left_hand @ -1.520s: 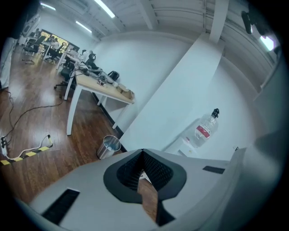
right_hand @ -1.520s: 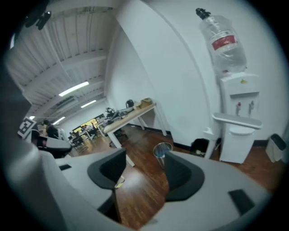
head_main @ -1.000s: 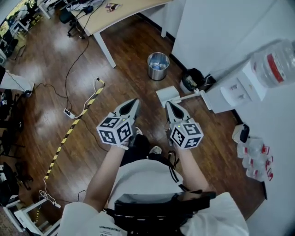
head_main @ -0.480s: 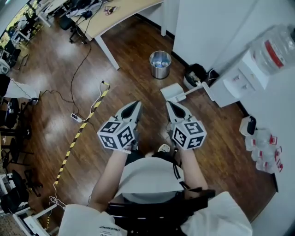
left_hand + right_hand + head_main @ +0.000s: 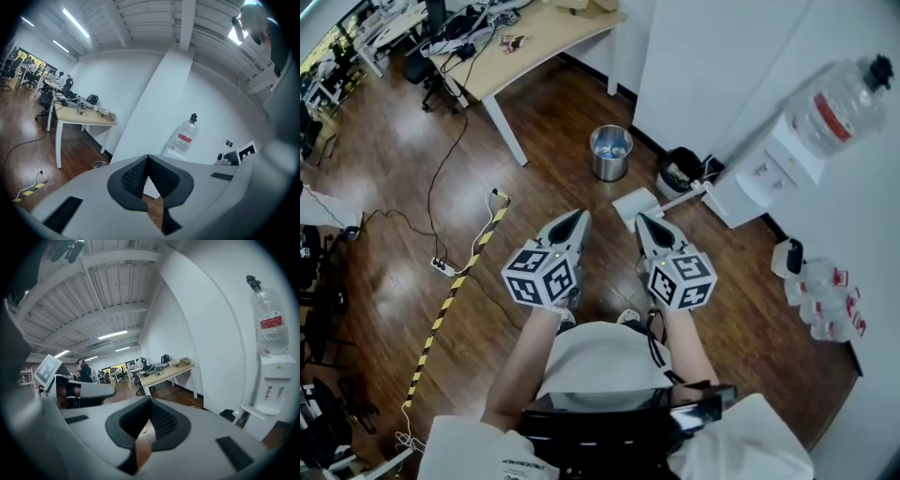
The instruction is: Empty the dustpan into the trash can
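A white dustpan [image 5: 634,203] lies on the wood floor, its long handle [image 5: 686,195] running right toward the water dispenser. A steel trash can [image 5: 610,152] stands just beyond it, near the wall. My left gripper [image 5: 577,216] and right gripper [image 5: 641,219] are held side by side above the floor, both shut and holding nothing. The right gripper's tip appears just short of the dustpan. In the left gripper view the jaws [image 5: 148,158] meet, and the trash can's rim [image 5: 98,164] shows past them. In the right gripper view the jaws [image 5: 150,399] are closed.
A water dispenser [image 5: 769,173] with a bottle stands against the white wall at the right, with a black bin [image 5: 680,170] beside it. A wooden desk [image 5: 534,37] is at the back. Cables and a yellow-black tape strip [image 5: 455,281] cross the floor at the left.
Both grippers have risen a little and stay shut. The head view has shifted, so the dustpan and trash can sit slightly lower in the picture.
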`<state>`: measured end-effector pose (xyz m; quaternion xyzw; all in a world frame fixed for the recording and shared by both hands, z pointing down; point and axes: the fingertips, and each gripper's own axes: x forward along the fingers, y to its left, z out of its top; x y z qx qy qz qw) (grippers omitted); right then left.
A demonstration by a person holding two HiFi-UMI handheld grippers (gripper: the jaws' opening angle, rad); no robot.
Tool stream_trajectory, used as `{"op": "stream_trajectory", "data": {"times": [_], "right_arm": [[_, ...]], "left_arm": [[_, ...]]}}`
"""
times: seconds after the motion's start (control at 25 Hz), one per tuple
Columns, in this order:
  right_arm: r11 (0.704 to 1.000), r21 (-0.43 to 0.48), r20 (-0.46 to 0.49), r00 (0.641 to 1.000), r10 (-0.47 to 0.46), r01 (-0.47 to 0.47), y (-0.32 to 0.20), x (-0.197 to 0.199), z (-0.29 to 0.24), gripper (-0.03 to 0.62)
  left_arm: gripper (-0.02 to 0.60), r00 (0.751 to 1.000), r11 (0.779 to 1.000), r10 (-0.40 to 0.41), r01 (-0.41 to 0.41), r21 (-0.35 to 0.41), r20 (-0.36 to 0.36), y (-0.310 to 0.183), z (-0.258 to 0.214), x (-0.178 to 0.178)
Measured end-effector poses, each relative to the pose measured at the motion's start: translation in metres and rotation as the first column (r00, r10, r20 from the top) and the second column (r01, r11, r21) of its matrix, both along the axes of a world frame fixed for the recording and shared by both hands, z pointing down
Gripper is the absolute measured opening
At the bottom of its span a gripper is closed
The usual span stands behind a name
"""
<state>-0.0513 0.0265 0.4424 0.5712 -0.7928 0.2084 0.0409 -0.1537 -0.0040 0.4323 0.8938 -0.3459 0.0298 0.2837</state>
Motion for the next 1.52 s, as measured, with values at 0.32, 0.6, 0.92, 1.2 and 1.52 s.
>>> {"op": "stream_trajectory", "data": {"times": [0.32, 0.6, 0.92, 1.2, 1.52], "right_arm": [[0.998, -0.018, -0.029, 0.998, 0.054, -0.055, 0.005, -0.008, -0.001, -0.002], [0.997, -0.037, -0.058, 0.996, 0.072, -0.074, 0.013, -0.012, 0.003, -0.003], [0.995, -0.055, -0.062, 0.995, 0.076, -0.08, 0.017, -0.016, 0.01, -0.003], [0.996, -0.054, -0.066, 0.995, 0.068, -0.072, 0.021, -0.019, 0.009, -0.003], [0.996, -0.057, -0.066, 0.996, 0.068, -0.071, 0.027, -0.02, 0.01, -0.002]], "left_arm": [[-0.005, 0.999, 0.999, 0.034, -0.035, -0.022, -0.026, -0.003, 0.002, -0.015], [-0.005, 0.998, 0.998, 0.055, -0.056, -0.037, -0.033, 0.002, 0.006, -0.018], [-0.005, 0.998, 0.998, 0.049, -0.051, -0.045, -0.039, 0.005, 0.008, -0.027], [-0.005, 0.998, 0.998, 0.041, -0.043, -0.043, -0.044, 0.01, 0.007, -0.029], [-0.005, 0.998, 0.998, 0.044, -0.046, -0.051, -0.049, 0.017, 0.01, -0.029]]}}
